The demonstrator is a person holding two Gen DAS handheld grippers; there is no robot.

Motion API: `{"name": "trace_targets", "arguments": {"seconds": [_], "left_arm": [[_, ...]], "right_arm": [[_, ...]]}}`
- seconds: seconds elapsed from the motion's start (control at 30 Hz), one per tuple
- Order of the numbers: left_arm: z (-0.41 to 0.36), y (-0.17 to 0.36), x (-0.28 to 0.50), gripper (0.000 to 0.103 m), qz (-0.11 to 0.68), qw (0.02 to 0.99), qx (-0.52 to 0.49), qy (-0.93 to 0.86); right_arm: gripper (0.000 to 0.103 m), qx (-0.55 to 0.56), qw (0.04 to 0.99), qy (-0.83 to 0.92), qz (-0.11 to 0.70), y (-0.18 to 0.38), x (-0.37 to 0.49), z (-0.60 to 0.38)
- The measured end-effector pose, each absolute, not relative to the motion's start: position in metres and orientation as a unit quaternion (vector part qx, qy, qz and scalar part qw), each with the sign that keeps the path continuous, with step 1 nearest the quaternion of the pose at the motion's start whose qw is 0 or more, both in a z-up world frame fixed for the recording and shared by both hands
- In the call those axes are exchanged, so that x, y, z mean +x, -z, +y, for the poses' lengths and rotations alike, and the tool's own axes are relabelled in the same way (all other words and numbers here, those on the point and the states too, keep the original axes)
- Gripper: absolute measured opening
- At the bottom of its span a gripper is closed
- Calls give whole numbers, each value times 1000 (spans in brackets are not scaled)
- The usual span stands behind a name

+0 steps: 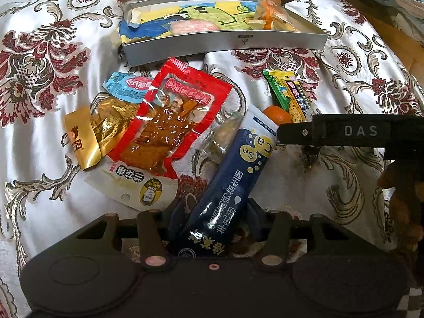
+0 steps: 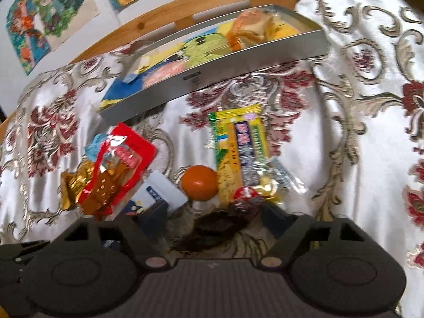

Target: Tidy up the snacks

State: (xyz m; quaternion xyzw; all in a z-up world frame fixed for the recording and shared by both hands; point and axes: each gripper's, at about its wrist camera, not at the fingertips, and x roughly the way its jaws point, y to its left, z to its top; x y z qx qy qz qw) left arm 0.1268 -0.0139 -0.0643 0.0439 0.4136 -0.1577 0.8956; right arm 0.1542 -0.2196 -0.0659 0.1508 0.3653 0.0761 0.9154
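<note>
My left gripper [image 1: 214, 212] is shut on the lower end of a dark blue snack packet [image 1: 233, 169] that slants up toward an orange fruit [image 1: 277, 115]. My right gripper [image 2: 216, 212] stands open over the cloth, and a dark brown snack [image 2: 217, 222] with a red end lies between its fingers. That gripper [image 1: 281, 132] also enters the left wrist view from the right. A red packet [image 1: 172, 116], a gold packet [image 1: 84, 137] and a green-yellow packet [image 2: 238, 143] lie loose. Behind them stands a silver tray [image 1: 225, 43] holding one orange-wrapped snack [image 1: 270, 13].
Everything rests on a white cloth with red flowers [image 1: 39, 66], rumpled into folds. A wooden rail [image 2: 185, 8] runs behind the tray, and drawings [image 2: 47, 13] hang on the wall. A hand [image 1: 405, 198] holds the right gripper. Bare cloth lies to the far right [image 2: 371, 132].
</note>
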Motion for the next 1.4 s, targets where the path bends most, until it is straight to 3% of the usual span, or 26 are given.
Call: {"name": "trace_targets", "arguments": {"seconds": [0.47, 0.53, 0.77, 0.8, 0.83, 0.87, 0.97, 1.1, 1.4], "left_arm": [[-16, 66, 126, 53, 399, 900, 58, 163], [-17, 66, 124, 53, 395, 901, 65, 165], [-17, 67, 125, 53, 392, 902, 65, 167], [-17, 67, 125, 53, 391, 903, 65, 167], [-17, 68, 125, 53, 390, 903, 66, 167], [-17, 68, 125, 52, 389, 903, 68, 168], [-19, 68, 123, 51, 382, 905, 78, 172], [-20, 70, 123, 50, 376, 905, 86, 177], [-20, 71, 131, 53, 378, 905, 79, 179]], "right_arm": [[55, 252, 880, -86, 394, 64, 151, -246], [50, 276, 869, -88, 401, 64, 149, -252], [50, 293, 860, -69, 412, 50, 125, -265], [47, 294, 859, -65, 415, 49, 124, -267], [33, 290, 856, -54, 424, 49, 124, -268], [30, 283, 851, -43, 441, 52, 126, -268], [30, 346, 811, -47, 470, 70, 129, -281], [36, 376, 807, -57, 452, 74, 131, -286], [46, 344, 840, -90, 410, 73, 145, -268]]}}
